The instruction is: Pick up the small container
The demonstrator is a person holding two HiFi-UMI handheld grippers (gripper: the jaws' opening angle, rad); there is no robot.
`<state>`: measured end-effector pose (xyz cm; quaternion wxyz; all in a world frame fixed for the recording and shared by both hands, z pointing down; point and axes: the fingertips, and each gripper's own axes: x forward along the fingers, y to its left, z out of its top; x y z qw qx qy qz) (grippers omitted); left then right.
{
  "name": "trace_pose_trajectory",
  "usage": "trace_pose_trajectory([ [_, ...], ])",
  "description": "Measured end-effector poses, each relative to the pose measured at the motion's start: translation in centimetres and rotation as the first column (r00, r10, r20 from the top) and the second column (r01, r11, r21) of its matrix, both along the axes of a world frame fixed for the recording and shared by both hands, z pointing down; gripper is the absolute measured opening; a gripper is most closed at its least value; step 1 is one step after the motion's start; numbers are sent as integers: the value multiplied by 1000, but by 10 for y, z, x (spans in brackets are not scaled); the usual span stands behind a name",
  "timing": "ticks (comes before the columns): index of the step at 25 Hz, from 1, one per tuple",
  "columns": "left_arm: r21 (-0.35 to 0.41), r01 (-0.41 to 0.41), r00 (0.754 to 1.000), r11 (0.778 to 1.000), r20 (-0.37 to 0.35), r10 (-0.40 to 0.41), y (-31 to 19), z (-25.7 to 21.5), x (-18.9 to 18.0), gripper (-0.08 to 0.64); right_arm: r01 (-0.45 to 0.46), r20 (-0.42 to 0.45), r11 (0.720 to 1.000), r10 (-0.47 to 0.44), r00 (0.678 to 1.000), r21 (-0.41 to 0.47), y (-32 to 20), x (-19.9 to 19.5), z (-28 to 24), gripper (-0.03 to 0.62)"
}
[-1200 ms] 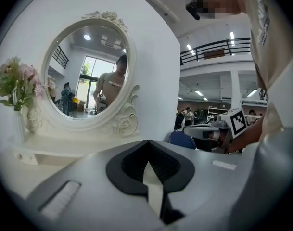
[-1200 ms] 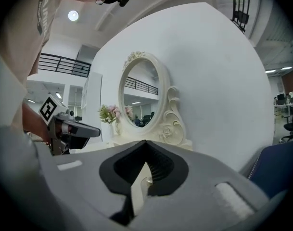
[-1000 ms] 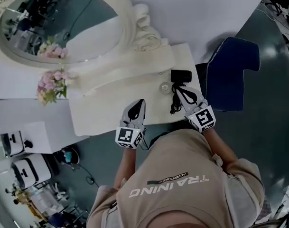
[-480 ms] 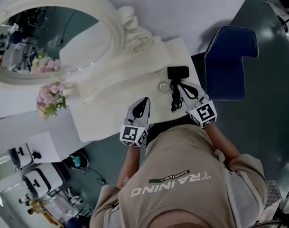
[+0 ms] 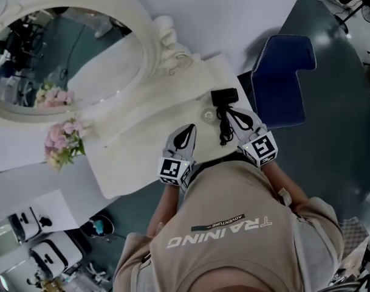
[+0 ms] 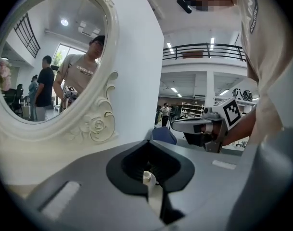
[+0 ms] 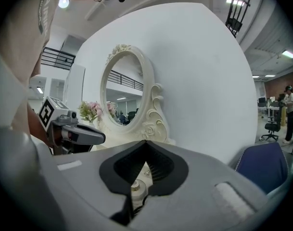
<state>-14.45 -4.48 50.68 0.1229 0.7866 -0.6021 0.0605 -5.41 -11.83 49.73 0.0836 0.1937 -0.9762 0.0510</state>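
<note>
The small container (image 5: 208,112) is sitting untouched on the white dressing table (image 5: 130,157), just ahead of our fingertips and in the gap between the two tools. A black plug (image 5: 224,95) and its cable (image 5: 222,126) are lying right beside the right fingers. We are keeping both the left gripper (image 5: 189,128) and the right gripper (image 5: 231,112) clenched on nothing. So we are judging the pick as barely begun: one gripper has to spread its fingers, close around the container and lift it.
</note>
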Motion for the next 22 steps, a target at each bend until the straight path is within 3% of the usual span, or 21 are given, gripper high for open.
trace_pose_trajectory([
  [6,-2,-50,999,999,-7,50,-1,6,-2,20,-33,0,999,33,999,-22,5,-9,-1,3],
  [11,-28,-81,997,996,-19,80,-3,17,-3,68,-41,-17,999,41,999,-16,8,-9,-1,3],
  [15,-97,-139,990,986,-20,138,-9,37,1,235,-50,-41,999,49,998,-19,9,-2,5,3],
  [18,-146,-199,979,969,21,204,-15,55,8,325,-64,-50,998,62,997,-25,6,6,7,3],
  [22,-161,-248,964,955,61,260,-23,67,15,341,-91,-55,995,90,994,-29,0,16,10,3],
])
